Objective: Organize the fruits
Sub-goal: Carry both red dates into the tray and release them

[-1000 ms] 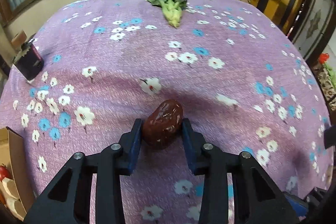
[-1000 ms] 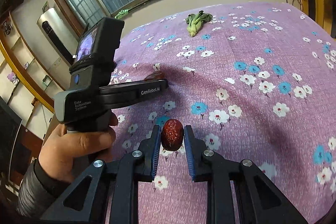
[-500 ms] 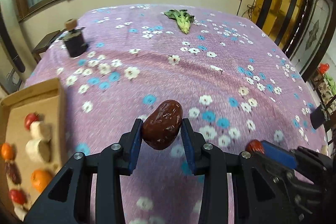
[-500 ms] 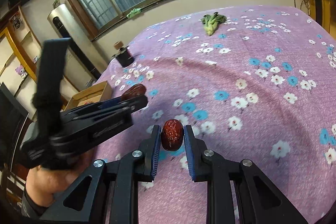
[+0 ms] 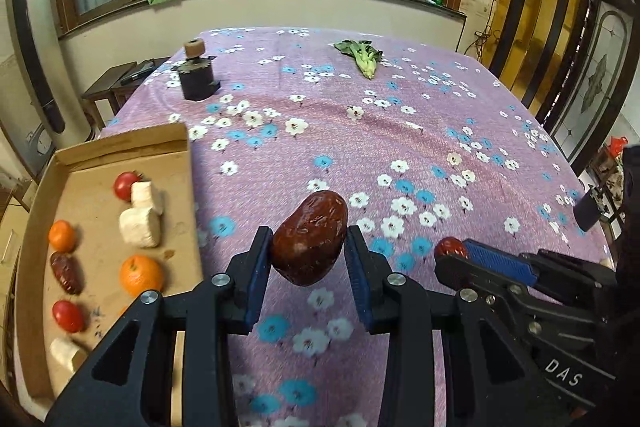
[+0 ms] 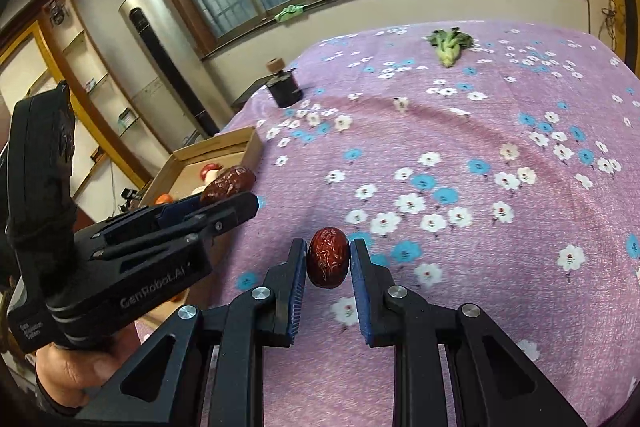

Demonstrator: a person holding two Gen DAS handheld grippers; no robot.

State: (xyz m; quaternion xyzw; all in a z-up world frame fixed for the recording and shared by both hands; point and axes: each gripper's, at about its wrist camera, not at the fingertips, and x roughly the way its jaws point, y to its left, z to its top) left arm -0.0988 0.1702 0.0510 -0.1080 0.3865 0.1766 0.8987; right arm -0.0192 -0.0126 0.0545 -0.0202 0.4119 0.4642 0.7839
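Note:
My left gripper (image 5: 307, 247) is shut on a large dark red date (image 5: 309, 237), held above the purple flowered cloth just right of a cardboard tray (image 5: 176, 143). The tray holds tomatoes (image 5: 125, 185), oranges (image 5: 141, 275), a date (image 5: 66, 273) and white chunks (image 5: 140, 227). My right gripper (image 6: 327, 259) is shut on a smaller red date (image 6: 327, 262). The right gripper shows at the lower right of the left wrist view (image 5: 456, 255). The left gripper with its date (image 6: 228, 183) shows at the left of the right wrist view, in front of the tray (image 6: 236, 141).
A bunch of green leafy vegetable (image 5: 362, 57) lies at the table's far side. A dark cylindrical device with a cork-like top (image 5: 195, 73) stands at the far left. The table edge and a side table are at the left. A tall white appliance (image 6: 160, 67) stands by the wall.
Both grippers have risen and pulled back toward the table's left, each still holding its date. The cardboard tray has come into view at the left and grown nearer.

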